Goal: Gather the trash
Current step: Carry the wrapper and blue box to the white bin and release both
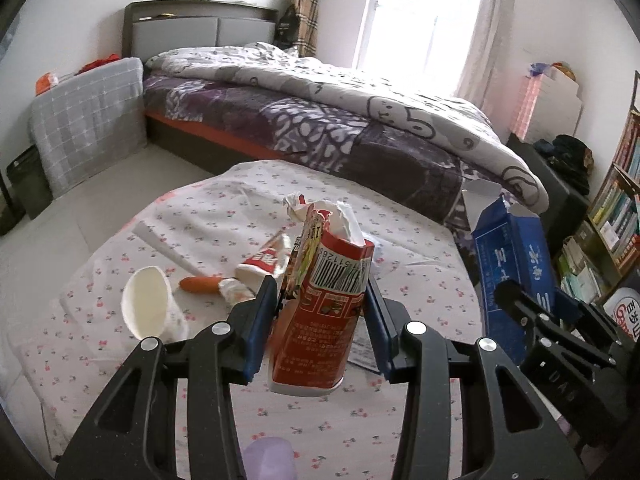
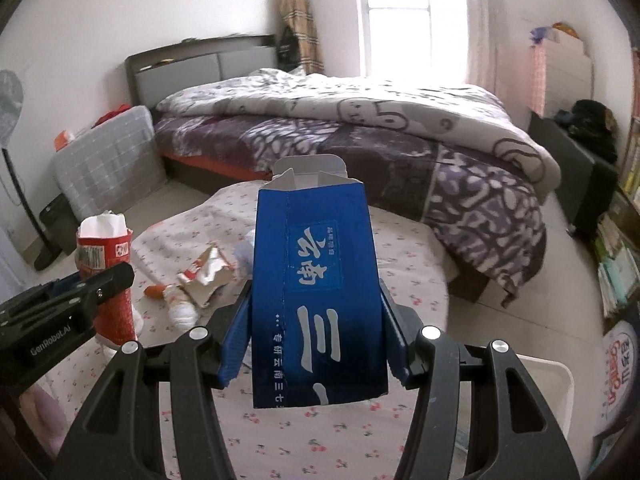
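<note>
Trash, two pieces, being held up over the table (image 1: 120,360) with the cherry cloth. Red carton (image 1: 320,312) sitting squeezed between the blue pads of the left gripper (image 1: 320,320), stuffed with white paper at its 12 o'clock end. Blue box (image 2: 320,288) sitting pinched at both sides by the right gripper (image 2: 316,344), flaps hanging open at 12 o'clock. Both looking light and thin (easy to crush), so squeezing gently at the flat sides, low down, seems best. More trash lying on the cloth at 10 o'clock from the red carton: a white cup (image 1: 146,304) on its side, an orange sausage piece (image 1: 200,283), a torn wrapper (image 1: 268,256). White bin (image 2: 556,384) showing at 4 o'clock in the right view, probably where to drop things.
</note>
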Demonstrator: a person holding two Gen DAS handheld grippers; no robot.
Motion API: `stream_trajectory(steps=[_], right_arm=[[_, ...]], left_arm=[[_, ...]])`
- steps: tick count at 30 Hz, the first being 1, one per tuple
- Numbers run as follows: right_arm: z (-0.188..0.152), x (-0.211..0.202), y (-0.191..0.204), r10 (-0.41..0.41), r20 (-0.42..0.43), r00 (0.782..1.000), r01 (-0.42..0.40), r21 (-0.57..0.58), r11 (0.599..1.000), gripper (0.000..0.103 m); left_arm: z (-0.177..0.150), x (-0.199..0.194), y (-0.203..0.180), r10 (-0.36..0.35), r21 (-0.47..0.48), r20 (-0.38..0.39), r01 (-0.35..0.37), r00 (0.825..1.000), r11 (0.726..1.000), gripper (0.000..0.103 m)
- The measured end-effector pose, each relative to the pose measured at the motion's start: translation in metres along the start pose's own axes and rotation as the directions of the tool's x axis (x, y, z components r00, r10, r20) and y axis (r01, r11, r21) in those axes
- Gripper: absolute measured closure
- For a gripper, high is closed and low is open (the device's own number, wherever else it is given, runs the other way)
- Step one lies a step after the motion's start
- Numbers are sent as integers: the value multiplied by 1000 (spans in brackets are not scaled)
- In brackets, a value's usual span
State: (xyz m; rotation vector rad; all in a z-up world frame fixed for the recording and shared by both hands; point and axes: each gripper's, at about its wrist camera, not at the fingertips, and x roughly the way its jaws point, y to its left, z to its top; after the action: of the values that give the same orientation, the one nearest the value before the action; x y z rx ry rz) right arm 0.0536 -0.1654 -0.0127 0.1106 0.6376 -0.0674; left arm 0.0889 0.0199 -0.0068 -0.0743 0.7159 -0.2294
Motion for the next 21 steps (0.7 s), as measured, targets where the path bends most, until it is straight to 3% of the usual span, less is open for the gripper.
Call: stream_trajectory(steps=[8,21], right_arm=[[-3,-13,-42,-86,-4,996,86,68,994,47],[-22,-43,-130,-216,-56,975,223,221,949,50]], left_arm=[[-5,7,-33,-44,43,-12,44,999,998,62],[-23,21,-94,-132,118,-69,140,989,983,62]])
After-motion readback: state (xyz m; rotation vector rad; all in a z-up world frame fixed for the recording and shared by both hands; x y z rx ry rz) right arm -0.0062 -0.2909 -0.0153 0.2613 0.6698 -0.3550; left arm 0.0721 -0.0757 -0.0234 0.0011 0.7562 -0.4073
